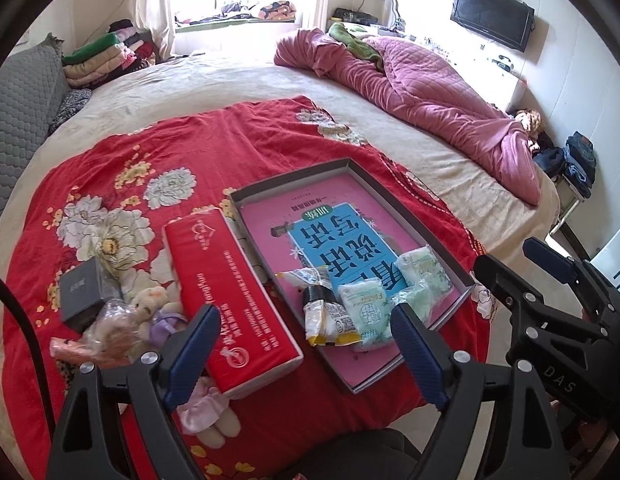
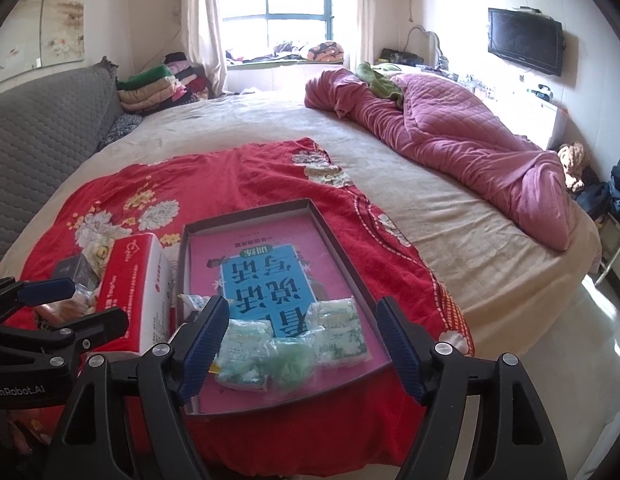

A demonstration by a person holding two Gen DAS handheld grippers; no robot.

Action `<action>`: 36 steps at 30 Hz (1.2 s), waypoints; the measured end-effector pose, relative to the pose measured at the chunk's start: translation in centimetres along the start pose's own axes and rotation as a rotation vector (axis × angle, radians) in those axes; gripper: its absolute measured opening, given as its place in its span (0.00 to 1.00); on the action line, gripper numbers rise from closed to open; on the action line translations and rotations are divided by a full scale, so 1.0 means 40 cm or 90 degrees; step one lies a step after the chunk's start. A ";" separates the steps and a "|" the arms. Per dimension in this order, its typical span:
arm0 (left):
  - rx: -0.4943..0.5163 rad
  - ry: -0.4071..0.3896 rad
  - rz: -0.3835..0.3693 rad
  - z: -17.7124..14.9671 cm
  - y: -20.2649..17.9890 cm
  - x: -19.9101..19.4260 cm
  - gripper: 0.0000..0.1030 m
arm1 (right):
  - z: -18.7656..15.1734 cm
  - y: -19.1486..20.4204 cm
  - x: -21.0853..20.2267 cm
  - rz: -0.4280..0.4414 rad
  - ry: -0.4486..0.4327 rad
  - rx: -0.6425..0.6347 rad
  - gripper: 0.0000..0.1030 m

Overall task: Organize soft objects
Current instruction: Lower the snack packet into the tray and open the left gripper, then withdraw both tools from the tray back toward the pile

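Observation:
A grey tray (image 1: 289, 174) with a pink and blue printed bottom lies on a red flowered blanket (image 1: 237, 148). At its near end lie pale green tissue packets (image 1: 366, 316) and a yellow and white snack packet (image 1: 330, 322). My left gripper (image 1: 303, 312) hovers open above them, holding nothing. In the right wrist view my right gripper (image 2: 301, 304) also stands open above the green packets (image 2: 241, 356) in the tray (image 2: 338, 240). Left of the tray lies a red tissue box (image 1: 229, 292), with a small teddy bear (image 1: 149, 304) and a pink scrunchie (image 1: 201, 404) beside it.
A dark small box (image 1: 83, 292) sits by the teddy bear. A pink quilt (image 1: 430, 80) is bunched at the bed's far right. Folded clothes (image 1: 97, 56) are stacked at the far left by a grey padded headboard (image 1: 21, 112). The bed's edge and floor lie to the right.

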State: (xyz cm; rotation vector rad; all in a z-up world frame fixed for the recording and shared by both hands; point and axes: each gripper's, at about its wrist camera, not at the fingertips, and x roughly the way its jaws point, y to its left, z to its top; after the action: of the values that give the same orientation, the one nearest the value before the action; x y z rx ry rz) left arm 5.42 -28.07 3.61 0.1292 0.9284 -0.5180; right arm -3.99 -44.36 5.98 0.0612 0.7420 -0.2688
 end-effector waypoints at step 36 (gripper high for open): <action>-0.143 -0.077 0.070 -0.101 0.349 -0.282 0.84 | 0.029 0.325 -0.168 0.080 -0.068 -0.113 0.75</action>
State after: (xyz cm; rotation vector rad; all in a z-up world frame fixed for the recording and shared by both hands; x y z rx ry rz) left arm 3.66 -10.42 8.55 -0.0541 0.8494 -0.3133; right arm -4.53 -30.53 10.87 -0.0744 0.6499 -0.0844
